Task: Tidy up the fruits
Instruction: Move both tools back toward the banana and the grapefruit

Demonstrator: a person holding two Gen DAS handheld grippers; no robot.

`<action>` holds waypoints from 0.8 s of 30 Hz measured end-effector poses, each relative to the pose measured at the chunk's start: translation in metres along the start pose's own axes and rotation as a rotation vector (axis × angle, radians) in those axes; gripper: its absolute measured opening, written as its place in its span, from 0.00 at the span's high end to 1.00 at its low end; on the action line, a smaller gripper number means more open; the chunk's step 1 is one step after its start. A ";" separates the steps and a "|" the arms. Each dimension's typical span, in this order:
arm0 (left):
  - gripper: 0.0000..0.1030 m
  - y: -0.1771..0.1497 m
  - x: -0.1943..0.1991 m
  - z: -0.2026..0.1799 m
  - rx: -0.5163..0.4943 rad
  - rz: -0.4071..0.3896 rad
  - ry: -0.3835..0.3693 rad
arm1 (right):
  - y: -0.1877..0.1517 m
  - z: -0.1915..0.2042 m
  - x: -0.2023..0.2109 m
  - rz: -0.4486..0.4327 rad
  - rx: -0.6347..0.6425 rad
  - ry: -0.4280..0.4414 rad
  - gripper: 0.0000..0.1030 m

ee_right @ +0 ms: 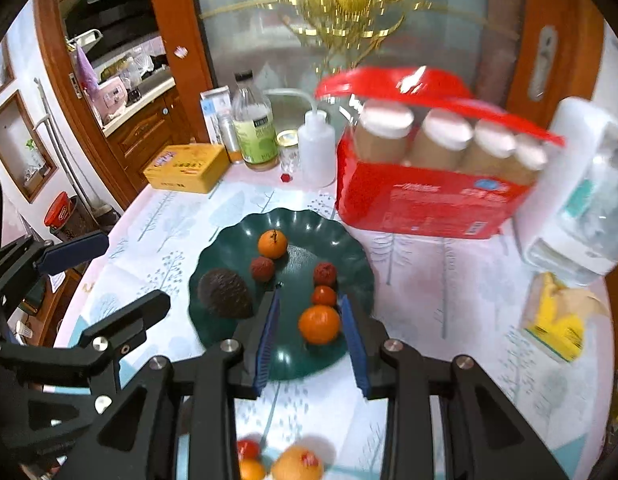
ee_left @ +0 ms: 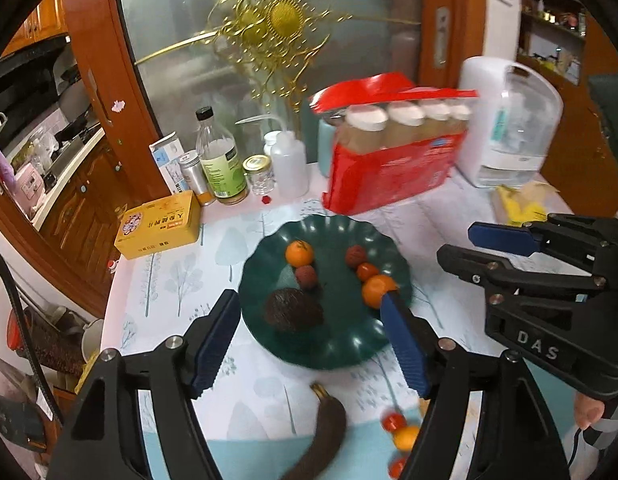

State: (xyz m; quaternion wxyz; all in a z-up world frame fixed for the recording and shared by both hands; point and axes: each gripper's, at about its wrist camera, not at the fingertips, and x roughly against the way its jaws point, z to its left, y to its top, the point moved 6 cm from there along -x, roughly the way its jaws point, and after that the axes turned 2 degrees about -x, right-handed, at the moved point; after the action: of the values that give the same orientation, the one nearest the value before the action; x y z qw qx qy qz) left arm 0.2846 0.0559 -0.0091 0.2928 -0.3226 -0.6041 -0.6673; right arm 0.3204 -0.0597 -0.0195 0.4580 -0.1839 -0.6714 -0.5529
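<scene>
A dark green scalloped plate (ee_left: pixel 349 344) (ee_right: pixel 289 220) sits mid-table. It holds an avocado (ee_left: pixel 293 310) (ee_right: pixel 226 294), two oranges (ee_left: pixel 299 253) (ee_left: pixel 376 290), two lychees (ee_left: pixel 307 277) (ee_left: pixel 355 257) and a cherry tomato (ee_left: pixel 367 271). My left gripper (ee_left: pixel 309 336) is open above the plate's near side, empty. My right gripper (ee_right: pixel 311 332) is open, its pads either side of the near orange (ee_right: pixel 319 324) without touching it; it also shows in the left wrist view (ee_left: pixel 465 248). A dark overripe banana (ee_left: pixel 323 436) and small tomatoes and oranges (ee_left: pixel 401 436) (ee_right: pixel 297 464) lie on the table in front of the plate.
Behind the plate stand a red bottle pack (ee_left: pixel 393 160) (ee_right: pixel 429 176), a yellow box (ee_left: pixel 159 224), bottles and jars (ee_left: pixel 221 160), and a white appliance (ee_left: pixel 509 124). A yellow packet (ee_right: pixel 557 320) lies at the right. The table edge drops off on the left.
</scene>
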 end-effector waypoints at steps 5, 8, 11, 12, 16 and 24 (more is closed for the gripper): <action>0.30 -0.026 0.045 -0.013 -0.018 -0.018 -0.035 | -0.026 0.009 0.053 -0.045 -0.008 -0.017 0.68; 0.27 -0.039 0.064 -0.015 -0.024 -0.027 -0.045 | -0.044 0.017 0.080 -0.065 -0.012 -0.017 0.67; 0.24 -0.053 0.080 -0.014 -0.031 -0.040 -0.036 | -0.060 0.025 0.097 -0.078 -0.004 -0.021 0.63; 0.24 -0.057 0.082 -0.013 -0.029 -0.040 -0.032 | -0.065 0.028 0.101 -0.080 -0.001 -0.020 0.62; 0.24 -0.073 0.083 -0.008 0.003 -0.024 -0.034 | -0.083 0.033 0.108 -0.079 0.011 -0.027 0.59; 0.24 -0.117 0.050 0.007 0.080 0.025 -0.001 | -0.126 0.025 0.087 -0.054 0.009 -0.049 0.49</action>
State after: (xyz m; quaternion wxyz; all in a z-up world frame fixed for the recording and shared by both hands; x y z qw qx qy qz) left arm 0.1625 0.0741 -0.0415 0.3134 -0.3185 -0.6262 -0.6389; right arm 0.1702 -0.1003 -0.0197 0.4274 -0.1772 -0.6895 -0.5573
